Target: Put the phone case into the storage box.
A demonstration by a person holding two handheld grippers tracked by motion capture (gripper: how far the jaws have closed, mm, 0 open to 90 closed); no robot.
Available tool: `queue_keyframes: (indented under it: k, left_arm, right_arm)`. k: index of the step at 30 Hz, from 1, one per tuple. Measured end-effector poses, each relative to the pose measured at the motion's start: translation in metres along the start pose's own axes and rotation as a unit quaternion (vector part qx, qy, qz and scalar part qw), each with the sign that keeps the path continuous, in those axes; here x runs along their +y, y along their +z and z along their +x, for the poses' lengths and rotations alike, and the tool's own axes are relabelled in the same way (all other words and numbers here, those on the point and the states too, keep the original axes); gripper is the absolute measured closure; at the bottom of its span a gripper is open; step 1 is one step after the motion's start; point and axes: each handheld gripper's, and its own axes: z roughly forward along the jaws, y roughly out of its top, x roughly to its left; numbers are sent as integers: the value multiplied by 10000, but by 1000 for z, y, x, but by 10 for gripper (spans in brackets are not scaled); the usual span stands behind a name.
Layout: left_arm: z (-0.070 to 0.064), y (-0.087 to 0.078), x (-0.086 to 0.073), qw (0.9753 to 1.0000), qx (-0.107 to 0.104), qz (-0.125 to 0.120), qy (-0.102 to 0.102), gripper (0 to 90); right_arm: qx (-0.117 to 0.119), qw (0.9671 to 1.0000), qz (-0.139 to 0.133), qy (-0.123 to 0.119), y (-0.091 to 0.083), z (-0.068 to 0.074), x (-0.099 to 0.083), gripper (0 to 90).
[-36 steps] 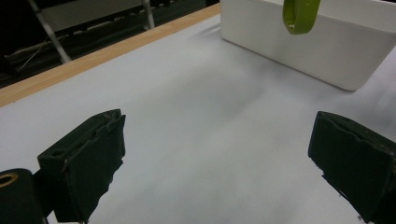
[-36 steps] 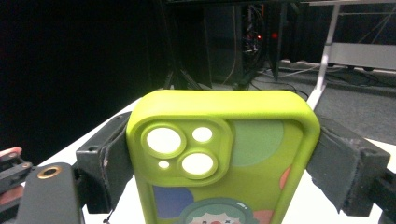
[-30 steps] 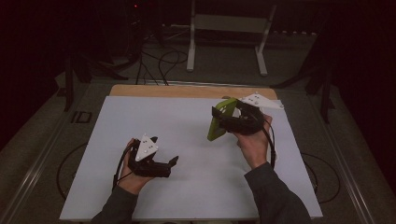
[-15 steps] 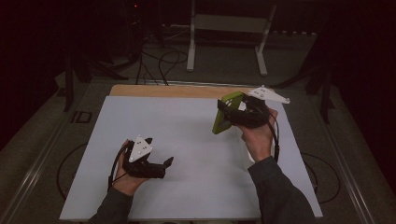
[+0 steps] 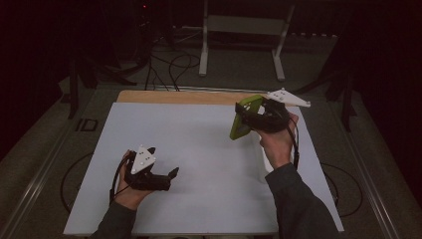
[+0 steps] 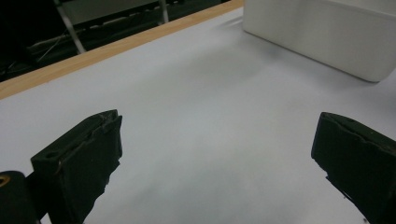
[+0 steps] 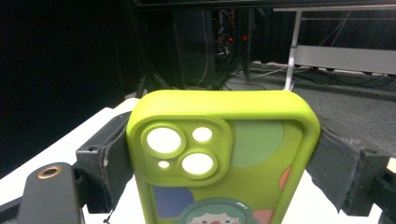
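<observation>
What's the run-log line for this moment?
right tool: shut on green phone case, lifted | left tool: open, empty, low over white mat | white box: untouched

Phone case (image 7: 219,158) – lower part cut off by bottom edge in right gripper view, cartoon print only partly seen; case sides covered by jaws of right hand-held gripper (image 7: 219,163). White box (image 6: 327,32) in left gripper view – top & right end cut by pic edges; in high view mostly hidden behind person's right hand (image 5: 276,142). Left hand-held gripper (image 6: 224,163) – right jaw cut off at pic corner. Dark background clutter too dim to tell.
</observation>
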Motion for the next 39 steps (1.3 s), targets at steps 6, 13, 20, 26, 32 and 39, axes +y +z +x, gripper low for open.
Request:
queue_keyframes:
  k: [6,13,20,26,32,39]
  left_arm:
    - [6,-6,-6,10000,89,6,-44,20]
    - [11,-12,-12,9998,147,-16,-111,20]
    - [16,-18,-18,9995,258,-62,-167,19]
    - [21,-23,-24,9991,363,-89,-196,20]
    - [23,-27,-27,9989,397,-101,-226,20]
    - [24,-30,-31,9992,314,-137,-188,7]
  right_arm:
    - [-55,9999,10,95,3,-7,1,160]
    - [-123,9998,17,156,5,-11,2,160]
    - [-250,9997,-3,49,7,-14,9,160]
    - [-375,9993,4,58,9,-20,9,160]
    - [-482,9988,8,84,10,-25,9,160]
    - [-536,9985,-6,98,12,-31,9,160]
